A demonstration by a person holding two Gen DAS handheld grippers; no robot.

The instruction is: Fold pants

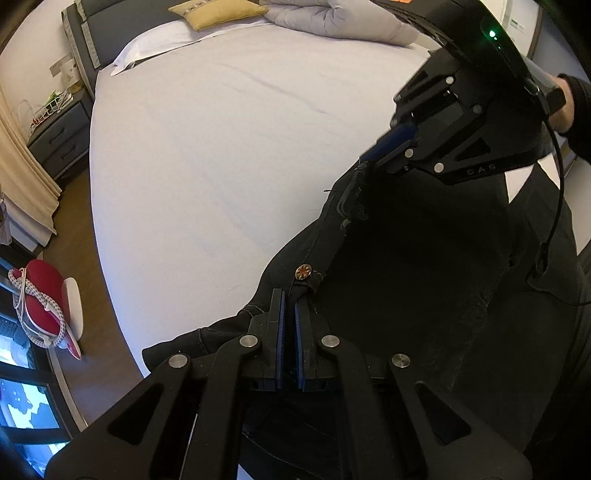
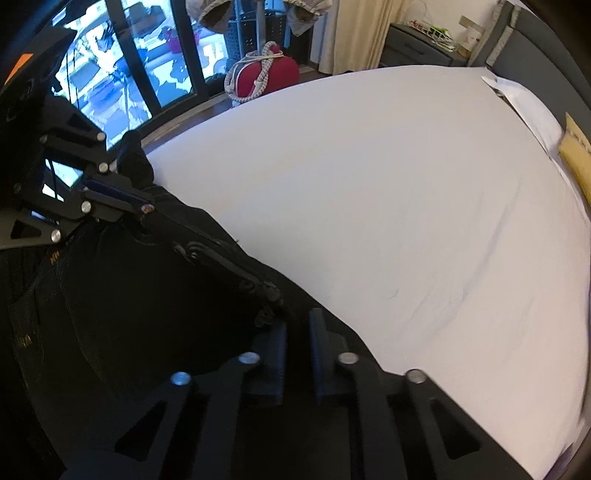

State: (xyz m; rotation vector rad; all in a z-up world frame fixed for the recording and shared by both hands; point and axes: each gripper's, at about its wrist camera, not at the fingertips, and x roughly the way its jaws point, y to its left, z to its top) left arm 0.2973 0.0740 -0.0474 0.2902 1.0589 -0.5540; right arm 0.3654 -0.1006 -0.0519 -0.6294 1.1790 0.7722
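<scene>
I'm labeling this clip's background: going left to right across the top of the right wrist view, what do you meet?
Window → red bag → cream curtain → grey nightstand → grey headboard.

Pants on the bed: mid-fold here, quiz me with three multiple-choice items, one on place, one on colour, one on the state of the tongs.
1. Where does the left tongs grip the pants?
A. At a leg hem
B. At the waistband by the metal button
C. At a back pocket

2. What colour is the bed sheet?
A. White
B. Navy
C. Green

3. How are the two tongs?
A. Both wide open
B. Only the left one holds cloth
C. Both closed on the pants

Answers:
1 B: the button sits just past the fingertips.
2 A: the bare sheet reads white in both views.
3 C: the right tongs also pinches the dark cloth, as the left wrist view shows.
</scene>
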